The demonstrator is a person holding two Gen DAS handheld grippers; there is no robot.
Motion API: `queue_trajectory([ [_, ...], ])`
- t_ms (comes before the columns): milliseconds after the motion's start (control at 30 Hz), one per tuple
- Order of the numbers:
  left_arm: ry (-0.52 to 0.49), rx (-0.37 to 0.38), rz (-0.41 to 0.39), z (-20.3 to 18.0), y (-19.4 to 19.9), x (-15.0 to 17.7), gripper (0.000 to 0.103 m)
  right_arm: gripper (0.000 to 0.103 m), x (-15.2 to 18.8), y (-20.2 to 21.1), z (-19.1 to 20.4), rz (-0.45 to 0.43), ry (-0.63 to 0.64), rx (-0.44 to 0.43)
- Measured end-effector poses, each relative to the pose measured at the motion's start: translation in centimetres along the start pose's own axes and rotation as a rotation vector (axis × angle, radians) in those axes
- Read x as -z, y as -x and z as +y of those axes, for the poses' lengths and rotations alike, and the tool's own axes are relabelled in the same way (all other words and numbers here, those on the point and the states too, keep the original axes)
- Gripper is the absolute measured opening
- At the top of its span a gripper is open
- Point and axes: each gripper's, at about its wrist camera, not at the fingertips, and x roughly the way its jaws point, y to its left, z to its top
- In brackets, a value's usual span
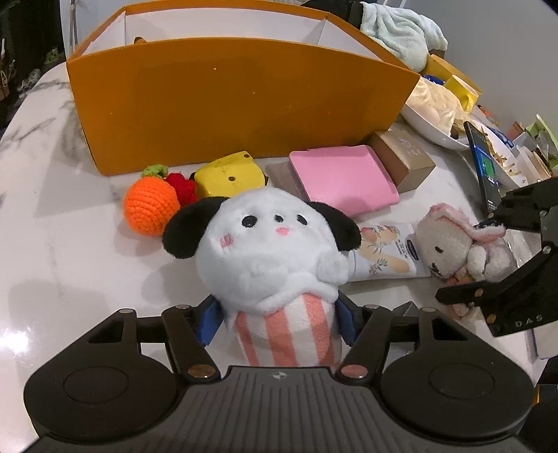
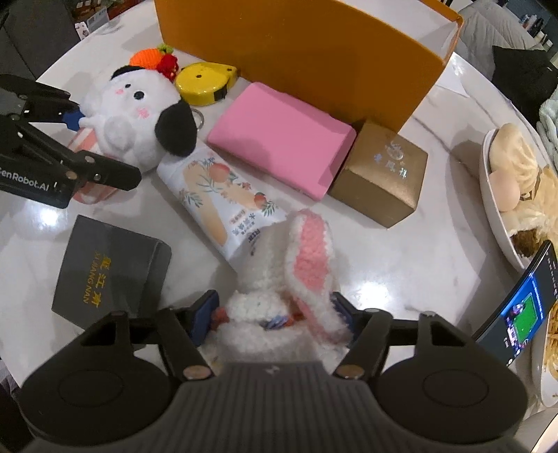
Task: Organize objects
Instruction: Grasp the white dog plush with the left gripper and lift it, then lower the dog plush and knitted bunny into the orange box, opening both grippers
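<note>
My left gripper (image 1: 279, 320) is shut on a white plush dog (image 1: 265, 251) with black ears, gripping its pink-striped base; it also shows in the right wrist view (image 2: 136, 115). My right gripper (image 2: 273, 319) is shut on a white plush bunny (image 2: 279, 303) with pink ears, which shows in the left wrist view (image 1: 453, 244) too. A large orange box (image 1: 237, 101), open at the top, stands behind on the marble table (image 1: 62, 244). Loose in front of it lie a crochet orange (image 1: 150, 205), a yellow tape measure (image 1: 228, 177), a pink box (image 1: 343, 181), a gold box (image 1: 401, 160) and a snack packet (image 2: 223, 195).
A black box (image 2: 108, 271) lies on the table at the left in the right wrist view. A propped phone (image 2: 516, 313) and a white dish of food (image 2: 512, 195) stand at the right. A pale towel (image 1: 401, 31) lies behind the orange box.
</note>
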Motion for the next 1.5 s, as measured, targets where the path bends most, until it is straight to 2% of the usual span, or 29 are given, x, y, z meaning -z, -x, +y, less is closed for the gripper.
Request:
queue_trajectory([
  [100,0.007,0.007,0.008,0.3,0.4,0.1,0.074,0.061,0.0,0.6,-0.1,-0.007,0.014,0.011],
  [500,0.016,0.030,-0.044,1.2,4.0,0.0,0.074,0.061,-0.6,4.1,-1.4,-0.106,-0.039,0.007],
  [867,0.033,0.052,-0.094,1.4,7.0,-3.1,0.074,0.061,-2.4,6.9,-1.4,-0.174,-0.038,0.013],
  [1200,0.071,0.041,-0.180,1.4,8.2,-9.3,0.074,0.061,-8.8,11.3,-3.2,-0.337,-0.084,0.021],
  [1500,0.071,-0.001,-0.193,1.3,7.4,-15.4,0.074,0.061,-15.3,11.0,-6.3,-0.375,-0.148,0.019],
])
